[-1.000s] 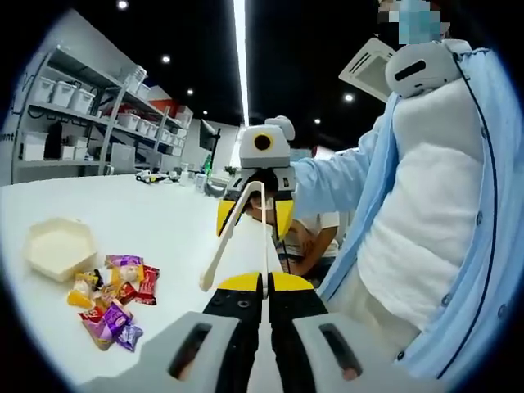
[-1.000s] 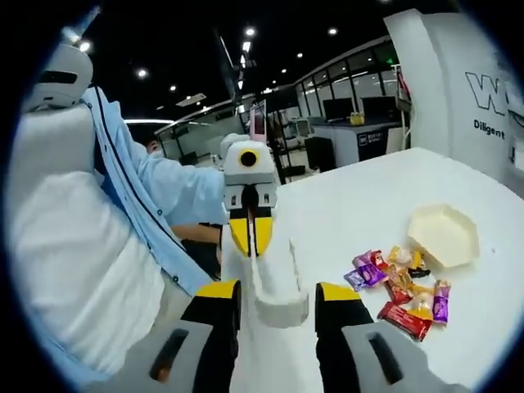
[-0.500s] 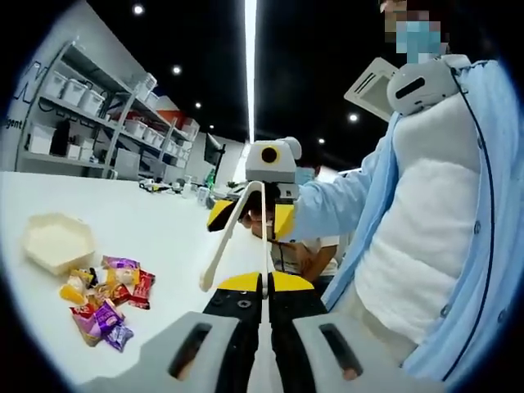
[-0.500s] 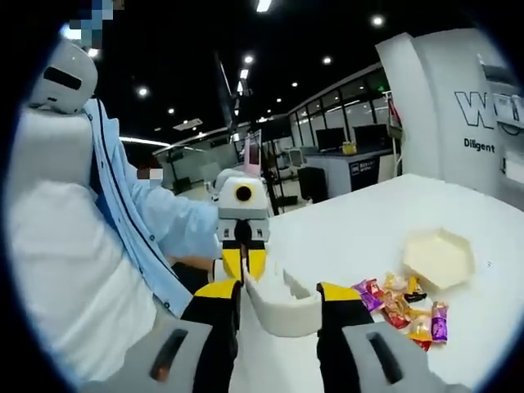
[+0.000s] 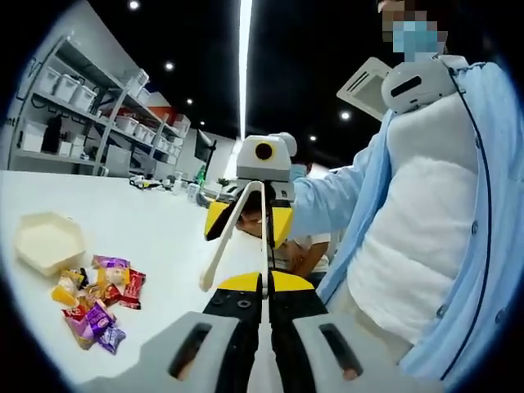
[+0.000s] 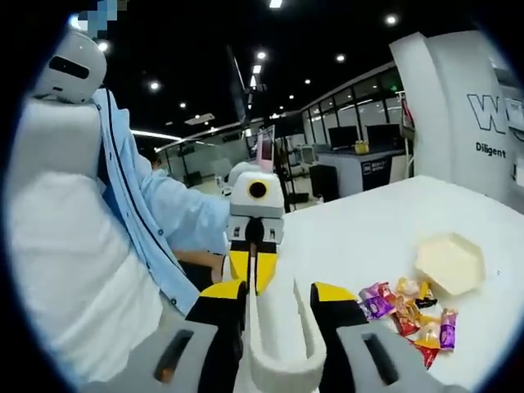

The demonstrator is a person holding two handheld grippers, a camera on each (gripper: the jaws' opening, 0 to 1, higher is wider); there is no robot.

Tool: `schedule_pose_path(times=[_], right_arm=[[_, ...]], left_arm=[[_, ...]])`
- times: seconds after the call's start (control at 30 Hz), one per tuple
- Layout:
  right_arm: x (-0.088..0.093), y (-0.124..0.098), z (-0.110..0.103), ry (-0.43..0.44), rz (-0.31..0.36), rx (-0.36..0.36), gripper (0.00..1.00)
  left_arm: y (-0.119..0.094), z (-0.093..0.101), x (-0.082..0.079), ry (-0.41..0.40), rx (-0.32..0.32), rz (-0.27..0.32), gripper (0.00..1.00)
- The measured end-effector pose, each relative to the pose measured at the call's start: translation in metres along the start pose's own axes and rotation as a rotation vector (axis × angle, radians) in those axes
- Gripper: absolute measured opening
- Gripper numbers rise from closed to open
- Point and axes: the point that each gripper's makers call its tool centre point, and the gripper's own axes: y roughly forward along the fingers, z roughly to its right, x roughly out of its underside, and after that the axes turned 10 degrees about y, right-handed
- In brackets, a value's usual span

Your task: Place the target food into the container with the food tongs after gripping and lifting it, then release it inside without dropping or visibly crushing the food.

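Tongs [image 5: 237, 229], white plastic, are suspended between the two grippers above the table. In the left gripper view the left gripper [image 5: 264, 288] has its jaws drawn tight on one thin arm of the tongs near its end, while the two arms spread toward the right gripper [image 5: 247, 221] at frame centre. In the right gripper view the right gripper [image 6: 278, 307] holds the wide hinge end of the tongs between its jaws; the tong arms themselves stand apart and grip nothing.

Target food: a pile of wrapped candies [image 5: 94, 299] at the lower left of the left gripper view, and at the lower right of the right gripper view [image 6: 409, 315]. Judged handling: each piece is light; the glossy wrappers are likely slippery and will crinkle. Recommended hold: across the body of one piece at the pile's edge, not on a twisted wrapper tail, with light pressure.

Container [image 5: 47, 243]: a shallow white hexagonal dish just beyond the pile, nearly touching it, at the left of the frame. It holds nothing visible.

Table [image 5: 164, 229]: white and smooth.
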Motion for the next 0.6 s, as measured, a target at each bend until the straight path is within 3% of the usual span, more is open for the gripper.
schedule_pose_path(times=[0.6], right_arm=[[0.0041, 0.0011, -0.0018, -0.015, -0.036, 0.003, 0.22]], left_arm=[[0.0023, -0.0001, 0.0010, 0.017, 0.010, -0.014, 0.00]])
